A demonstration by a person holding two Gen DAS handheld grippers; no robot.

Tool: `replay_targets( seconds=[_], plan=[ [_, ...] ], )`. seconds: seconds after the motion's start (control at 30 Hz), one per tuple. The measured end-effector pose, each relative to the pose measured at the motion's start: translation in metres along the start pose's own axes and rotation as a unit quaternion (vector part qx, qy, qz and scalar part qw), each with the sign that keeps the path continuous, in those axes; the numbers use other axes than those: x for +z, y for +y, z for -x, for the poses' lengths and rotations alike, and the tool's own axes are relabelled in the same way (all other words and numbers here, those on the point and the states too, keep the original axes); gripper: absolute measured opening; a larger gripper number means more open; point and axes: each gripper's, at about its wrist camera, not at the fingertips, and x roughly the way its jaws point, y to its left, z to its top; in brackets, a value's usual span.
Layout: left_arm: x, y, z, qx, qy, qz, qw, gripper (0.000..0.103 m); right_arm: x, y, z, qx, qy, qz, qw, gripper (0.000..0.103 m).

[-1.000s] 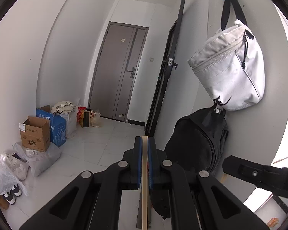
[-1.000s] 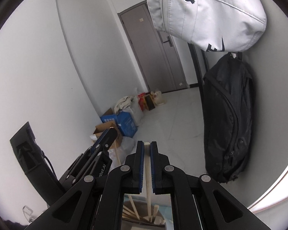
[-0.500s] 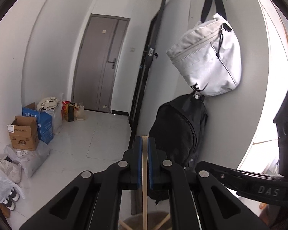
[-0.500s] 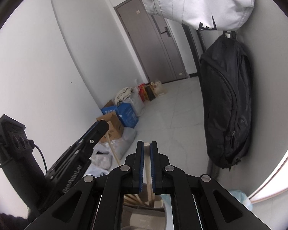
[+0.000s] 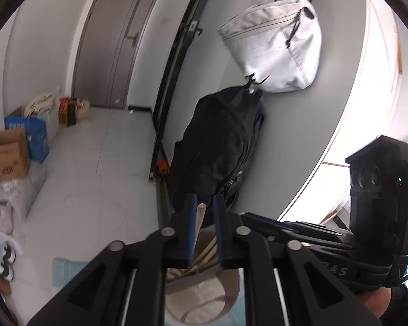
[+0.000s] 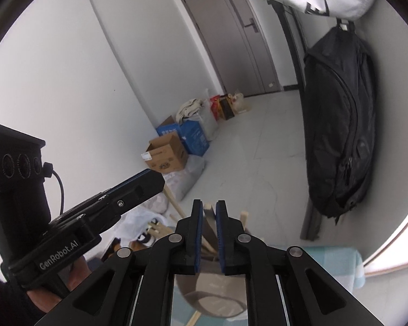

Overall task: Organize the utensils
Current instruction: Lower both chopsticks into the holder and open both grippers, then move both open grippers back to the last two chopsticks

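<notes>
Resting loose between parted fingers (image 5: 192,222): chopstick (image 5: 200,213)

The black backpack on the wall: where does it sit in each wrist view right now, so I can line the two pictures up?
Left wrist: black backpack hangs at centre, just above the left gripper, under the white bag.
Right wrist: black backpack fills the right side, up and right of the right gripper.
Shared landmark: the grey door at the hallway's end.

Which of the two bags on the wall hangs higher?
The white bag. It hangs from a dark strap near the top of the wall; the black backpack hangs just below it, reaching down toward the floor.
</notes>
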Motion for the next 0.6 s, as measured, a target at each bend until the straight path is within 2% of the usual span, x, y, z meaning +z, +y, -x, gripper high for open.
replay_targets(
  seconds=[0.03,0.07,0.1,0.13,0.17,0.2,0.27,0.33,0.4,0.43,0.53,0.6],
  plan=[
    [0.001,0.002,0.005,0.0,0.003,0.013,0.9999,0.022,-0.004,-0.002,0.007,0.006,-0.007,-0.012,1.0,0.021],
    [0.002,0.003,0.011,0.001,0.0,0.022,0.9998,0.033,-0.008,-0.002,0.014,0.007,-0.013,-0.018,1.0,0.035],
    [0.002,0.003,0.015,0.004,-0.003,0.026,0.9996,0.04,-0.012,-0.002,0.021,0.004,-0.019,-0.021,1.0,0.044],
    [0.003,0.003,0.022,0.007,-0.009,0.031,0.9994,0.053,-0.016,-0.001,0.029,0.001,-0.026,-0.022,0.999,0.049],
    [0.003,0.0,0.031,0.014,-0.021,0.035,0.9991,0.057,-0.02,-0.001,0.035,-0.001,-0.032,-0.023,0.999,0.049],
    [0.003,0.0,0.036,0.017,-0.029,0.037,0.9987,0.057,-0.022,-0.001,0.041,-0.003,-0.036,-0.027,0.999,0.049],
    [0.001,-0.006,0.049,0.027,-0.042,0.037,0.998,0.062,-0.03,-0.001,0.054,-0.007,-0.043,-0.037,0.998,0.056],
    [-0.001,-0.01,0.057,0.032,-0.047,0.038,0.9977,0.064,-0.037,0.002,0.068,-0.009,-0.053,-0.04,0.998,0.056],
    [-0.006,-0.016,0.065,0.05,-0.049,0.036,0.9969,0.07,-0.043,0.006,0.076,-0.013,-0.058,-0.039,0.997,0.057],
    [-0.008,-0.017,0.066,0.056,-0.049,0.036,0.9966,0.075,-0.047,0.01,0.081,-0.013,-0.062,-0.036,0.997,0.061],
    [-0.016,-0.022,0.074,0.078,-0.053,0.036,0.9949,0.076,-0.056,0.019,0.092,-0.015,-0.068,-0.031,0.997,0.071],
    [-0.022,-0.023,0.08,0.087,-0.05,0.038,0.9942,0.076,-0.061,0.025,0.098,-0.012,-0.071,-0.028,0.997,0.072]
  ],
)
